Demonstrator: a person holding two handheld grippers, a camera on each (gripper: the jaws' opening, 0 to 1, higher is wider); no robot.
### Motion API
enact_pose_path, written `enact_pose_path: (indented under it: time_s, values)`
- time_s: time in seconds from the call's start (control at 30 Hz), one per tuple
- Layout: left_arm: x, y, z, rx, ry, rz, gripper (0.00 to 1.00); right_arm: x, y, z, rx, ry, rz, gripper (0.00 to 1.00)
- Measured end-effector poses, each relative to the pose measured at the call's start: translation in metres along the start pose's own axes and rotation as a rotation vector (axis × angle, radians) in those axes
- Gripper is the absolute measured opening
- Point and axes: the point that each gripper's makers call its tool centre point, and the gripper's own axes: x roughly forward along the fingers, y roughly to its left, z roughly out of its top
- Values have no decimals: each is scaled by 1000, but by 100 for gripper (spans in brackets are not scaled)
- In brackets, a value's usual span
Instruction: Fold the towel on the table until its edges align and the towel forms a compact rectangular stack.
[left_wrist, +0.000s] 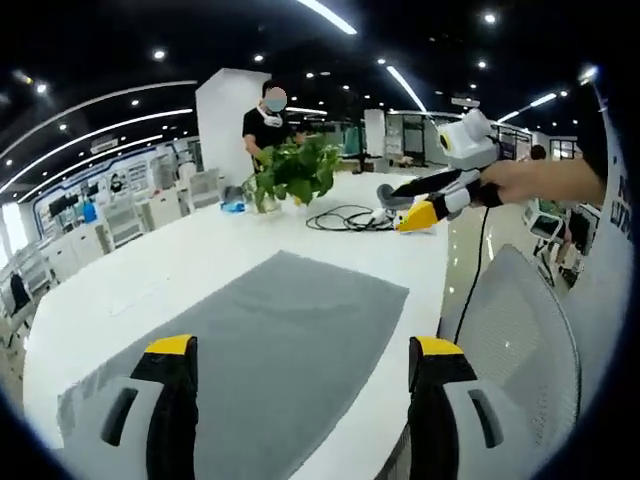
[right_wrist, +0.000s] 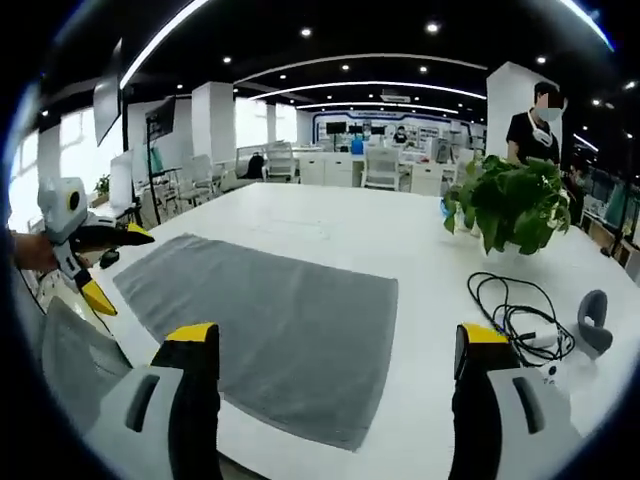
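Observation:
A grey towel (left_wrist: 280, 340) lies flat and unfolded on the white table (left_wrist: 150, 280), one long side along the table's near edge. My left gripper (left_wrist: 303, 346) hovers open above the towel's near end, nothing between its jaws. The right gripper (left_wrist: 405, 205), held by a hand (left_wrist: 530, 180), hangs open over the table's far right edge. In the right gripper view the towel (right_wrist: 270, 310) spreads ahead of my open right gripper (right_wrist: 337, 335), which stands above its near corner. The left gripper (right_wrist: 118, 267) is at the left, open, just off the towel's far end.
A potted plant (left_wrist: 295, 170) (right_wrist: 510, 200) stands on the table with a person (left_wrist: 268, 125) behind it. A black coiled cable (left_wrist: 345, 218) (right_wrist: 510, 310) and a small grey device (right_wrist: 592, 320) lie beyond the towel. A mesh chair (left_wrist: 510, 320) (right_wrist: 70, 350) sits at the table's edge.

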Motion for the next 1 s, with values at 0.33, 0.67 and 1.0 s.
enact_pose_path:
  time_s: [0.33, 0.67, 1.0]
  values:
    - [57, -16, 33, 51, -15, -79, 87, 9, -46, 41, -23, -60, -30, 98]
    - [108, -55, 34, 145, 40, -182, 87, 43, -76, 62, -46, -75, -5, 97]
    - [150, -95, 27, 227, 61, -270, 82, 93, -83, 58, -5, -58, 39, 91]
